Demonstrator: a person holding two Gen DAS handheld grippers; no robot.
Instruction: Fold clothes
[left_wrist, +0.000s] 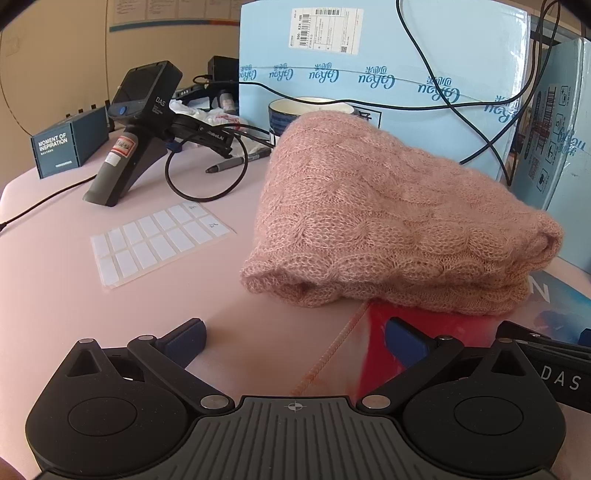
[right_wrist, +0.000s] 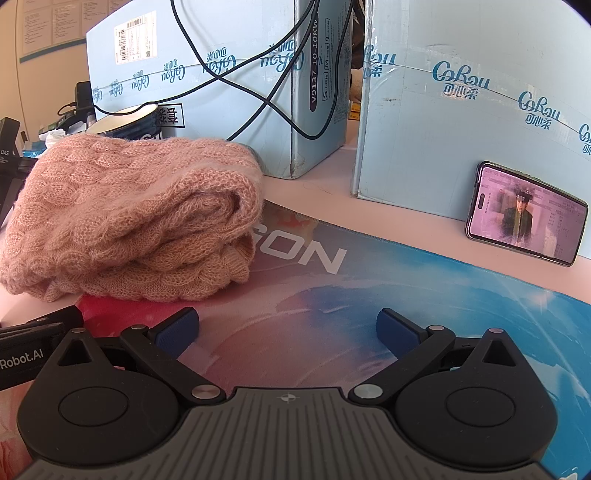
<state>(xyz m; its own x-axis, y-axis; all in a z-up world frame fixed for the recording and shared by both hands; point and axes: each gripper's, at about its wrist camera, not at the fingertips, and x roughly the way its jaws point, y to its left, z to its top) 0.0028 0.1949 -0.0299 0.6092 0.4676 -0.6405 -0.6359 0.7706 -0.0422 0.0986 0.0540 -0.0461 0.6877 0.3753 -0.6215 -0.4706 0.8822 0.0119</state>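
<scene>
My left gripper (left_wrist: 295, 341) is spread wide, nothing in it, low over the pink table (left_wrist: 55, 295). My right gripper (right_wrist: 288, 332) is released too, empty, over the printed mat (right_wrist: 443, 314). The pink knit sweater (left_wrist: 388, 221) sits folded in a bundle just ahead of both, partly on the mat's edge, in front of the blue boxes (right_wrist: 229, 74). A phone (right_wrist: 524, 214) leans on the right box.

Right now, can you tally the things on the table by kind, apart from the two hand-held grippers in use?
Pink sweater: 1
Blue cartons: 2
Phone: 1
Bowl: 1
Marker: 1
Label sheet: 1
Dark box: 1
Spare gripper: 1
Total: 9
</scene>
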